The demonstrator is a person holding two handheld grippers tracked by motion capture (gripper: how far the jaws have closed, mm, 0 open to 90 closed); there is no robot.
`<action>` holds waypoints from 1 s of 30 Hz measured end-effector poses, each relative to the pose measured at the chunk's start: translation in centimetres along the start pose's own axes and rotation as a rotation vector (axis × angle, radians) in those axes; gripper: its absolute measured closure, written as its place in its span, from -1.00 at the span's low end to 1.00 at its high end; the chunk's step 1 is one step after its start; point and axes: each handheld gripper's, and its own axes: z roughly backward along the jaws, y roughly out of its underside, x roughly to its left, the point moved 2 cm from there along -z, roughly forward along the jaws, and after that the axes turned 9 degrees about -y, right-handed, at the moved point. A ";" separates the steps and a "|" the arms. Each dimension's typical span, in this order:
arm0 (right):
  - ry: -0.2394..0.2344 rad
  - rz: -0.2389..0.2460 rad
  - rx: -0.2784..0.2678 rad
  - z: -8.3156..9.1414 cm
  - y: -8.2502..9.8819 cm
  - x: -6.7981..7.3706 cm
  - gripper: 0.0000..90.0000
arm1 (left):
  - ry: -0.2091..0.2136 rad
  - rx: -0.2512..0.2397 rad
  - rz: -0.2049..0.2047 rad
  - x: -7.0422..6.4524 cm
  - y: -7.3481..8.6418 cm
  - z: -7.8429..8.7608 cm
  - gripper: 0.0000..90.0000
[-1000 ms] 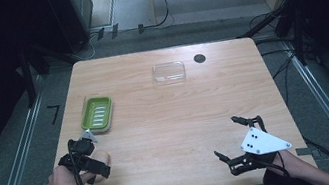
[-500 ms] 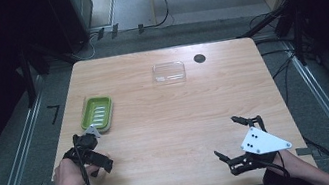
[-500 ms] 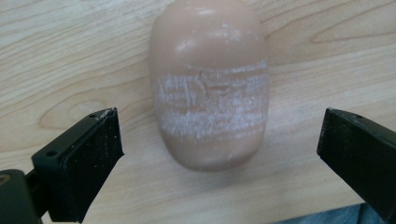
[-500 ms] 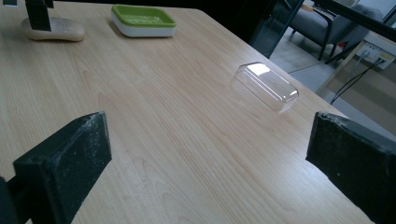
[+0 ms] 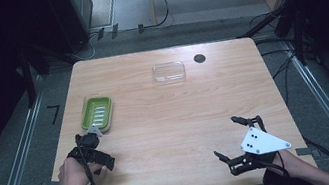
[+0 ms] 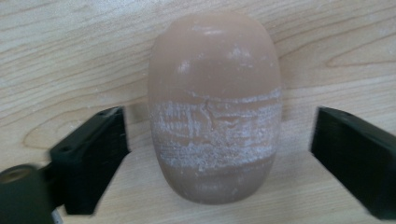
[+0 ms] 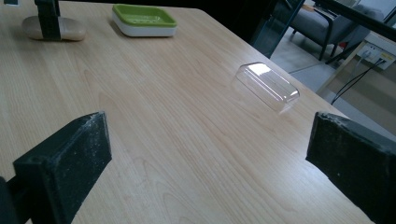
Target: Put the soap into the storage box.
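Your left gripper (image 5: 91, 144) sits at 7 o'clock on the table (image 5: 173, 126), pointing down over the soap (image 6: 215, 107). In the left gripper view the soap lies flat on the wood between the jaws, long axis running 12 to 6, with a scuffed white band across its middle. The jaws have just been closing, but there's a gap on both sides: pads not on the soap, so the gripper is spread, not gripping.

The soap sits just at 6 o'clock of the green dish (image 5: 97, 114), near it, not touching. The right gripper view shows the same thing from far off: soap (image 7: 55, 28) at 11 o'clock with a black jaw in front of it, dish (image 7: 144, 19) beside it.

Your right gripper (image 5: 242, 143) is at 5 o'clock on the table, jaws wide apart with only bare wood between them. It's well apart from everything.

A clear lid (image 5: 168, 72) lies at 12 o'clock, with a black disc (image 5: 199, 58) just at its 2 o'clock.
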 end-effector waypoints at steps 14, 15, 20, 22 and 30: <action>-0.001 0.001 -0.002 0.0 0.0 0.0 -1.00 | -0.008 0.008 0.016 0.3 0.0 -0.7 -0.53; -0.001 0.001 -0.002 0.0 0.0 0.0 -1.00 | -0.011 0.004 0.018 0.3 0.0 -0.7 -0.53; -0.002 -0.001 -0.001 0.0 0.0 0.0 -1.00 | -0.020 0.006 0.016 0.2 0.0 -0.6 -0.49; -0.002 0.000 -0.001 0.0 0.0 0.0 -1.00 | -0.023 0.004 0.018 0.2 0.0 -0.6 -0.46; -0.002 0.001 -0.001 0.0 -0.1 0.0 -1.00 | -0.026 -0.011 0.021 0.2 0.1 -0.4 -0.28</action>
